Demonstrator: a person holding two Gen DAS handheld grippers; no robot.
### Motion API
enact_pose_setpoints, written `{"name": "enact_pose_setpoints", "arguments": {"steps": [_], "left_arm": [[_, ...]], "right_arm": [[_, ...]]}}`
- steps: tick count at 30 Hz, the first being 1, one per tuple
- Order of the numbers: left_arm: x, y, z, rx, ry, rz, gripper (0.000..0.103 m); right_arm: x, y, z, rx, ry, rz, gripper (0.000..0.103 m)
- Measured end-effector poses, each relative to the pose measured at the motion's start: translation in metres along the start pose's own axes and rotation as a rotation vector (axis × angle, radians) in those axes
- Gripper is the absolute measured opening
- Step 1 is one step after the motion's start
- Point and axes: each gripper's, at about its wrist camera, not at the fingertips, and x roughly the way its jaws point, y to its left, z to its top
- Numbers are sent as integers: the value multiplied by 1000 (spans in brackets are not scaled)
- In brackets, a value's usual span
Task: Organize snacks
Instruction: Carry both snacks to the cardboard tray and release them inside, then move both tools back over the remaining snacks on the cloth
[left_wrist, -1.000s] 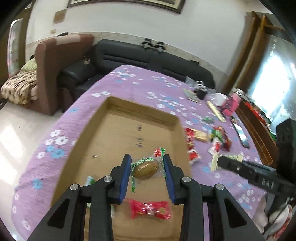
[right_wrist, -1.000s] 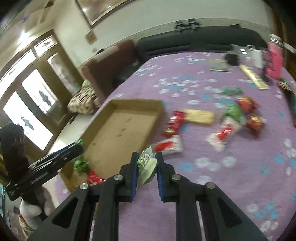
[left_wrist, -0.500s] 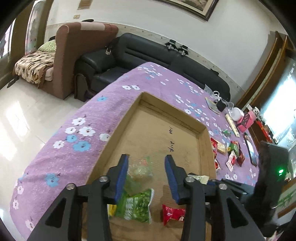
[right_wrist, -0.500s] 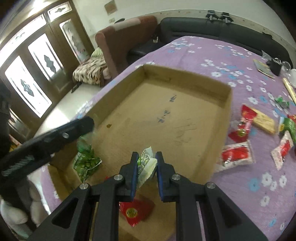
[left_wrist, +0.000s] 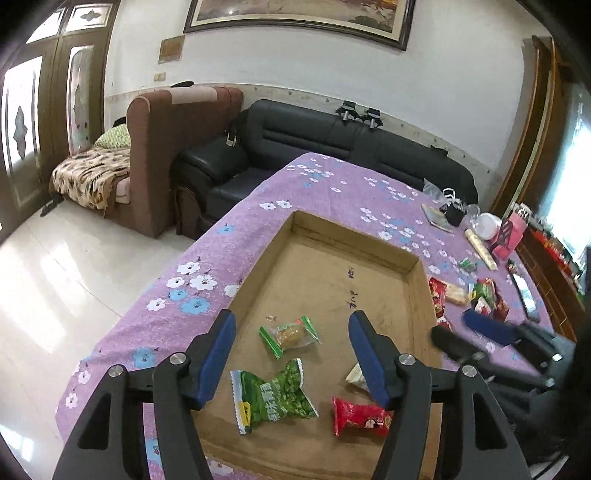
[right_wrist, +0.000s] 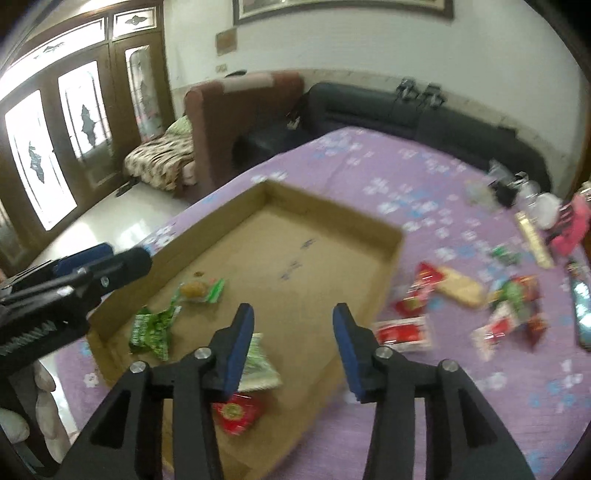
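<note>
Right tongs (right_wrist: 293, 343) now spread, pale packet (right_wrist: 260, 363) dropped in box (right_wrist: 384, 225)

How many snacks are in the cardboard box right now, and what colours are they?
In the cardboard box:
Green snacks: 2, the green pea packet and the clear green-ended snack
Red snacks: 1, the red packet
Pale snacks: 1, the whitish-green packet
Total: 4
Both grippers are open and hold nothing.
</note>
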Motion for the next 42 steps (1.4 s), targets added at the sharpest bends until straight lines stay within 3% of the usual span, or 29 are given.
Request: {"name": "enact_pose_setpoints", "arguments": {"steps": [20, 32, 38, 42], "left_arm": [[-21, -69, -10, 133, -11, -50, 71], [-5, -123, -14, 230, 31, -98, 75], [6, -138, -20, 244, 71, -120, 76], [11, -144, -21, 244, 88, -137, 76]], "right_arm": [[-29, -65, -23, 84, -34, -109, 52], [-31, -112, -32, 132, -33, -168, 57], [-22, -165, -41, 203, 24, -203, 57], [-17, -228, -47, 347, 53, -195, 57]]}}
